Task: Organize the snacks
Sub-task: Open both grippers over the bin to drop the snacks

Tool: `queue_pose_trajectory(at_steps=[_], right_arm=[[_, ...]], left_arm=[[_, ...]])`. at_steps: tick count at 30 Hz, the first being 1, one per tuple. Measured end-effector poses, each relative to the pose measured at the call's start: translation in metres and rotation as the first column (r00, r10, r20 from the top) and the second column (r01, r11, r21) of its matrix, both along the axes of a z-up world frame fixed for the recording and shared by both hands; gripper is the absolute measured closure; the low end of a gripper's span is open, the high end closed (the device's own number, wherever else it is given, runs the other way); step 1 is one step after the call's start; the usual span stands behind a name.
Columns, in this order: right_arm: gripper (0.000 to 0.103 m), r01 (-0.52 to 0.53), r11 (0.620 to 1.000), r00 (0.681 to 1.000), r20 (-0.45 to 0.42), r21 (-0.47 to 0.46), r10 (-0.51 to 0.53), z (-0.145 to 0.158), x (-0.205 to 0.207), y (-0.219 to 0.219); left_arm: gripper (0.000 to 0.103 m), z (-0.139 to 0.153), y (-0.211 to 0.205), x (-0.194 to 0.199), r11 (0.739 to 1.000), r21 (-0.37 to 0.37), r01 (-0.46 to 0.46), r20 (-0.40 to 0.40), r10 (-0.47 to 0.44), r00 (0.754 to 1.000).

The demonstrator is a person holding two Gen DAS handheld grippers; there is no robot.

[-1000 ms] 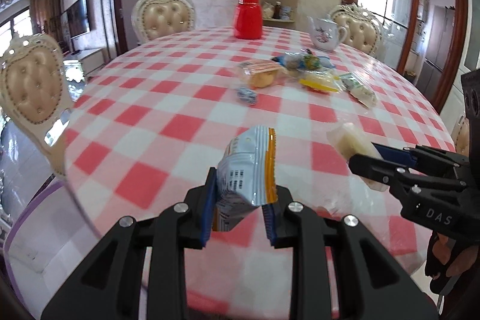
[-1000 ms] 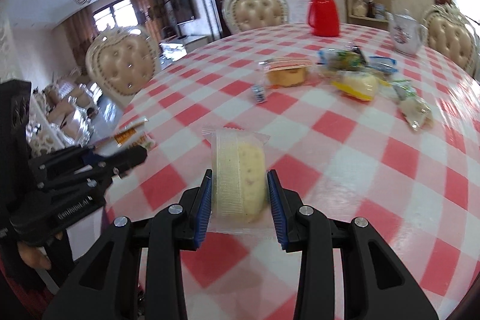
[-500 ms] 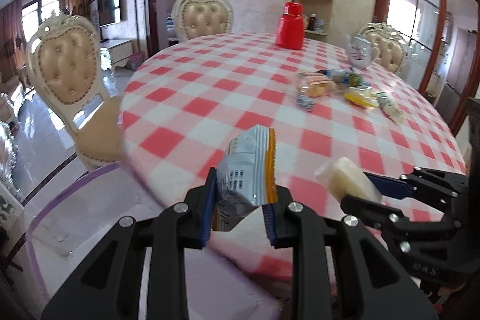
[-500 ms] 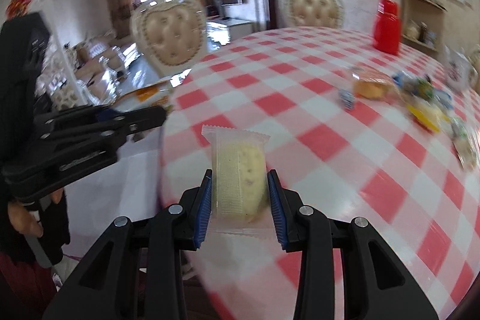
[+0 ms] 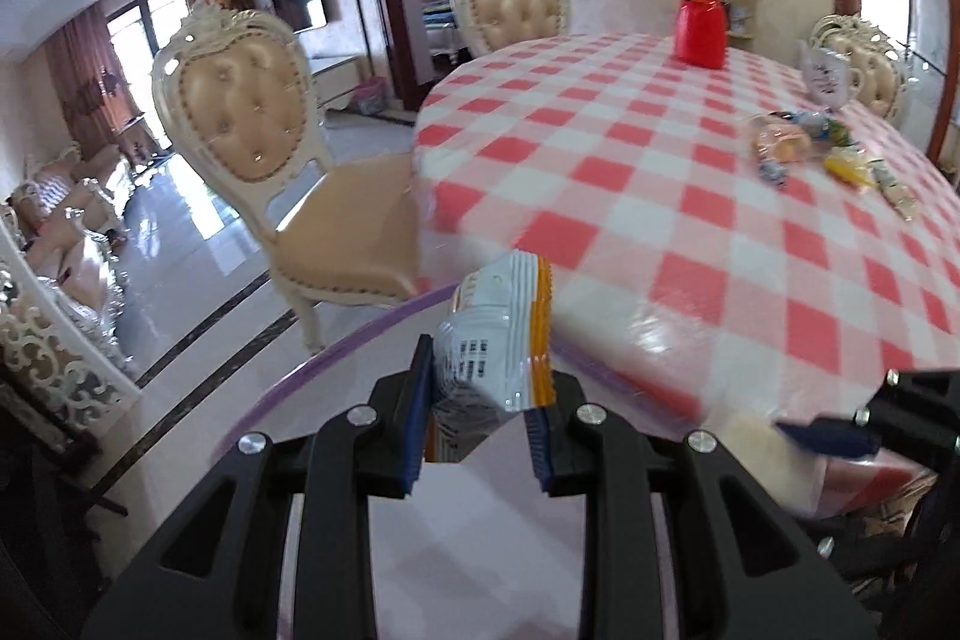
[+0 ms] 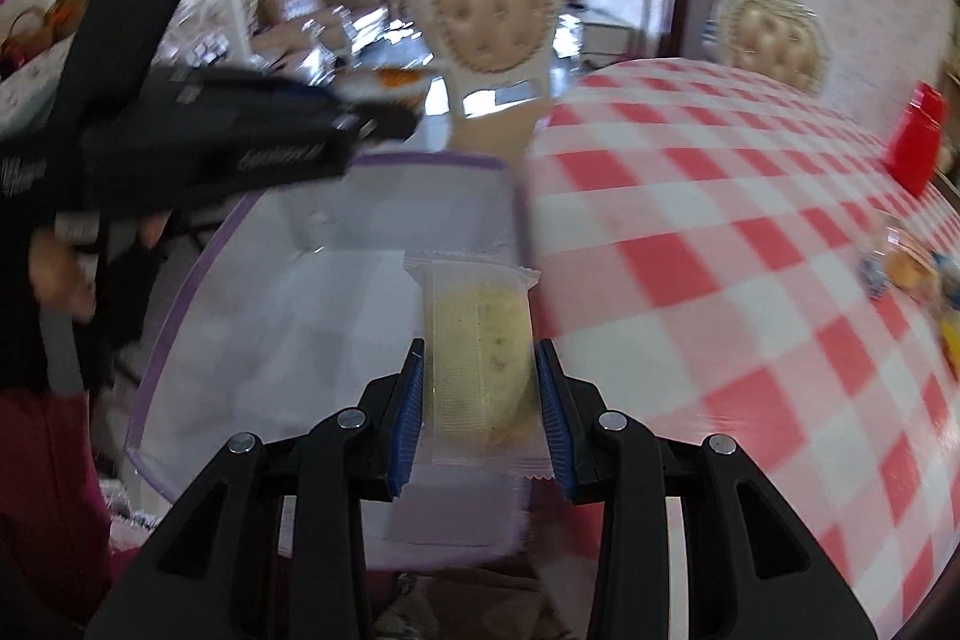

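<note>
Jaws clamped on both sides here: the left gripper (image 5: 480,430) pinches a blue-and-white snack packet (image 5: 498,340) with an orange edge, standing upright between the blue pads, and the right gripper (image 6: 480,418) squeezes a clear-wrapped pale cake (image 6: 480,358), held low on the wrapper with its sealed top sticking up past the fingertips. Just beyond both, off the near edge of the table (image 6: 690,280), sits a translucent bin with a purple rim (image 6: 198,280), and both snacks hang above its opening. I'd call that two items about to be dropped in, none visibly in there yet. Farther out, toward the table's right edge, a cluster of wrapped snacks (image 5: 828,154) waits to be collected, so most of the sorting looks left to do.
</note>
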State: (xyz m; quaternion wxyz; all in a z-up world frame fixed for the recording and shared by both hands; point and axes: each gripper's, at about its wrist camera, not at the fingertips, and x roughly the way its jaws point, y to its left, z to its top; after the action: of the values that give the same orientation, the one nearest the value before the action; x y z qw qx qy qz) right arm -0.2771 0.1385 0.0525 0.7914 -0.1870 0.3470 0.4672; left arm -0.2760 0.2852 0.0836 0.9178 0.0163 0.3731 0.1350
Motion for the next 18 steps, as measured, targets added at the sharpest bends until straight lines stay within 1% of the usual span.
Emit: queue_pose_trajectory(at_steps=[2, 3, 4, 5, 6, 8, 9, 10, 11, 12, 13, 14, 16, 17, 18], right_arm=[[0.067, -0.051, 0.999, 0.998, -0.022, -0.008, 0.051, -0.006, -0.008, 0.007], [0.066, -0.071, 0.997, 0.997, -0.035, -0.007, 0.071, -0.009, -0.011, 0.009], [0.066, -0.083, 0.997, 0.995, -0.047, -0.005, 0.083, -0.01, -0.013, 0.009], [0.066, -0.09, 0.996, 0.994, -0.06, 0.002, 0.09, -0.01, -0.013, 0.007], [0.062, -0.086, 0.996, 0.994, -0.068, 0.015, 0.087, -0.009, -0.012, 0.003], [0.057, -0.05, 0.997, 0.997, -0.062, 0.064, 0.054, -0.001, -0.005, -0.012], [0.055, -0.019, 0.995, 0.998, -0.058, 0.099, 0.025, 0.005, 0.0, -0.025], [0.053, 0.008, 0.992, 0.999, -0.054, 0.125, -0.001, 0.01, 0.005, -0.036], [0.042, 0.039, 0.987, 0.998, -0.045, 0.156, -0.033, 0.014, 0.012, -0.049], [0.029, 0.082, 0.977, 0.996, -0.033, 0.195, -0.078, 0.02, 0.019, -0.067], [0.019, 0.113, 0.967, 0.994, -0.026, 0.227, -0.11, 0.024, 0.024, -0.084], [0.019, 0.142, 0.958, 0.99, -0.017, 0.248, -0.142, 0.028, 0.03, -0.099], [0.018, 0.228, 0.937, 0.97, 0.02, 0.264, -0.242, 0.034, 0.04, -0.135], [0.016, 0.3, 0.917, 0.946, 0.039, 0.263, -0.321, 0.035, 0.048, -0.16], [0.016, 0.35, 0.9, 0.928, 0.035, 0.26, -0.371, 0.035, 0.056, -0.177]], left_arm=[[0.074, -0.003, 0.005, -0.002, 1.0, 0.016, -0.008, -0.029, 0.008, 1.0], [0.069, -0.003, 0.007, -0.002, 1.0, 0.017, -0.012, -0.036, 0.013, 0.999], [0.058, -0.004, 0.009, -0.002, 1.0, 0.014, -0.024, -0.047, 0.025, 0.999], [0.029, -0.003, 0.01, -0.002, 0.999, 0.018, -0.037, -0.05, 0.038, 0.998], [0.015, 0.0, 0.011, -0.002, 0.997, 0.037, -0.074, -0.037, 0.075, 0.996], [0.015, 0.008, 0.009, -0.004, 0.993, 0.038, -0.11, 0.001, 0.11, 0.994], [0.014, 0.012, 0.008, -0.004, 0.994, 0.02, -0.111, 0.019, 0.111, 0.994], [0.014, 0.018, 0.006, -0.006, 0.995, -0.017, -0.102, 0.057, 0.103, 0.993], [0.009, 0.023, 0.002, -0.008, 0.995, -0.054, -0.087, 0.098, 0.092, 0.991], [0.005, 0.027, -0.002, -0.009, 0.994, -0.074, -0.074, 0.126, 0.083, 0.988], [0.004, 0.032, -0.011, -0.01, 0.994, -0.097, -0.052, 0.176, 0.069, 0.982], [0.003, 0.035, -0.018, -0.01, 0.994, -0.107, -0.036, 0.211, 0.058, 0.976], [0.002, 0.04, -0.04, -0.007, 0.992, -0.128, 0.015, 0.262, 0.019, 0.965], [0.002, 0.04, -0.053, -0.002, 0.988, -0.149, 0.044, 0.27, -0.002, 0.963], [0.002, 0.04, -0.064, 0.003, 0.982, -0.173, 0.074, 0.266, -0.026, 0.964]])
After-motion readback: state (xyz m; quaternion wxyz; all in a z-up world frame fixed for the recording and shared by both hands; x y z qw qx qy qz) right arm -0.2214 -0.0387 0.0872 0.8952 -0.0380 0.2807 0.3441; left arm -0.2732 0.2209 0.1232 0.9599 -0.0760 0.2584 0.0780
